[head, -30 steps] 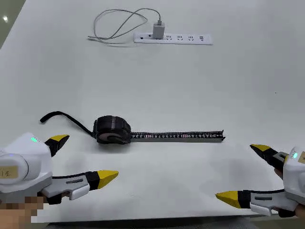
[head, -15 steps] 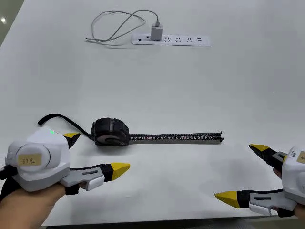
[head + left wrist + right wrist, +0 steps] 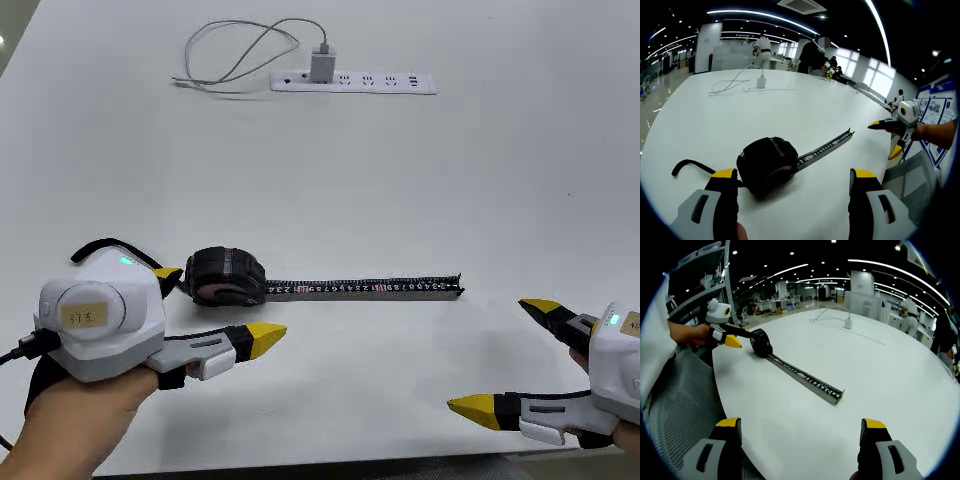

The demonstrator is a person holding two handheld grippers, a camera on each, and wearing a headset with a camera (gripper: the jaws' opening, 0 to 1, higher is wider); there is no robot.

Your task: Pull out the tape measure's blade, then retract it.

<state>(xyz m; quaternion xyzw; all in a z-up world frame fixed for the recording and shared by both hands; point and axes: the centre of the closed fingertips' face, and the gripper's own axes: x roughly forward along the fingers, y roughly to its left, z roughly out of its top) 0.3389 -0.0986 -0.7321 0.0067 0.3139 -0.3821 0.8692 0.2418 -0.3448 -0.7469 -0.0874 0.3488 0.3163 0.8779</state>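
Observation:
A black tape measure [image 3: 225,277] lies on the white table [image 3: 330,180] with its blade [image 3: 365,288] drawn out to the right and a black strap [image 3: 100,246] trailing left. My left gripper [image 3: 222,303] is open just left of and in front of the case, yellow tips on either side of its near end. In the left gripper view the case [image 3: 767,162] sits between and just beyond the fingers [image 3: 727,182]. My right gripper [image 3: 505,355] is open at the table's near right, short of the blade's hooked end [image 3: 835,396].
A white power strip [image 3: 350,80] with a plugged-in charger [image 3: 322,66] and a looped grey cable [image 3: 235,50] lies at the table's far side. The near table edge runs just below both grippers. People stand at distant benches [image 3: 812,52].
My left gripper has moved forward and right, closing on the tape measure's case. The right gripper has hardly shifted. The tape measure has stayed put.

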